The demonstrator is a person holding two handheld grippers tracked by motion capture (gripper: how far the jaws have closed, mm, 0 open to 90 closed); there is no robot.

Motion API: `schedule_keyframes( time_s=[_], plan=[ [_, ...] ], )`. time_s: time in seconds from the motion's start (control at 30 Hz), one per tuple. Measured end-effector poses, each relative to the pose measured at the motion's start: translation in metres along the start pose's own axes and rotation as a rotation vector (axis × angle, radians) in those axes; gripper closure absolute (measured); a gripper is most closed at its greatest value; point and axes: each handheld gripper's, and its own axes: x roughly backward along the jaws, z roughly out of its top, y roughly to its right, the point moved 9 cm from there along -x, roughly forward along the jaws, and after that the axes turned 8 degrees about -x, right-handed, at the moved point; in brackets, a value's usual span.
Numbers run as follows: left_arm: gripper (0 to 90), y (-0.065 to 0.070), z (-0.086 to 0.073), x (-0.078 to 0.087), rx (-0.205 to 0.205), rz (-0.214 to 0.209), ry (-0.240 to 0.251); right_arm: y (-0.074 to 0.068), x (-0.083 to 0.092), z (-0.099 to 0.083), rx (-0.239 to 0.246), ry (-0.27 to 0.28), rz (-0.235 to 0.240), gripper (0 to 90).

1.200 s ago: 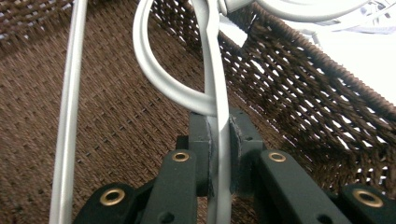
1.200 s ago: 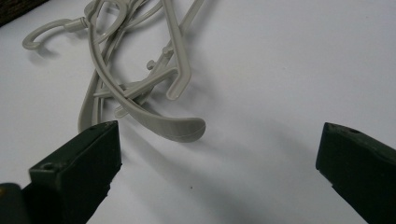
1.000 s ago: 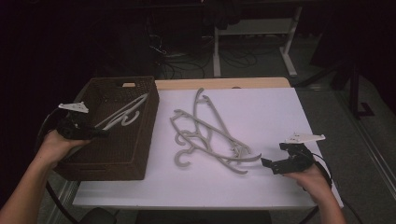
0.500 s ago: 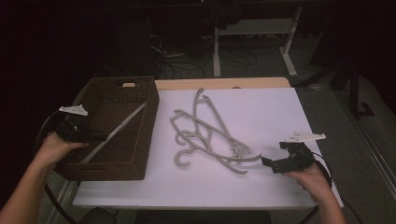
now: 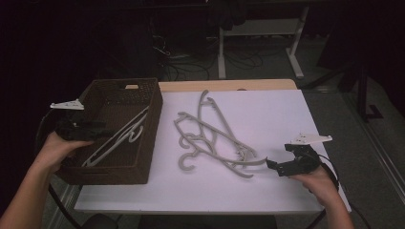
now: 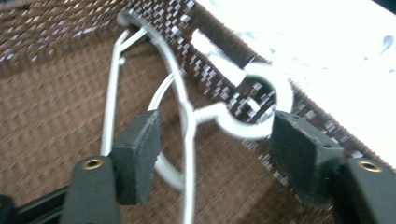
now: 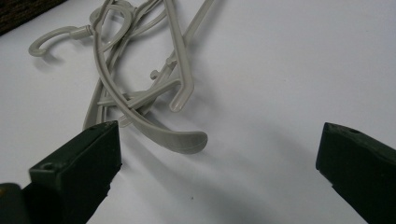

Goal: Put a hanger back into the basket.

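left gripper (image 5: 102, 130) hangs over the woven basket (image 5: 143, 162), jaws just spreading apart, and the white hanger (image 6: 184, 116) lies between them on the basket floor, untouched by either pad. right gripper (image 5: 271, 165) rests near the table's (image 5: 296, 119) front edge, jaws wide, just beside the grey hanger pile (image 5: 212, 140).

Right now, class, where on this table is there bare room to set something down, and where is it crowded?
Free: the white tabletop right of the hanger pile, up to its right edge, and the front strip between the pile and the near edge. Crowded: the middle, where the hangers tangle, and the basket at the left, with a hanger lying in it.
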Motion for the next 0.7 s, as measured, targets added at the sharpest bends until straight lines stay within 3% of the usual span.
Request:
schedule_keyframes(
  time_s=[0.23, 0.43, 0.67, 0.7],
  plan=[
    [25.0, 0.029, 0.030, -0.010, -0.026, -0.060, 0.074, -0.001, 0.000, 0.001, 0.006, 0.000, 0.001, 0.0],
    [24.9, 0.059, 0.057, -0.022, -0.070, -0.101, 0.118, 0.000, -0.001, 0.003, 0.011, 0.000, 0.001, 0.0],
    [27.4, 0.104, 0.091, -0.041, -0.131, -0.166, 0.154, -0.002, -0.003, 0.005, 0.016, -0.001, 0.009, 0.0],
    [27.8, 0.104, 0.091, -0.041, -0.131, -0.166, 0.154, -0.002, -0.003, 0.005, 0.016, -0.001, 0.009, 0.0]
  ],
)
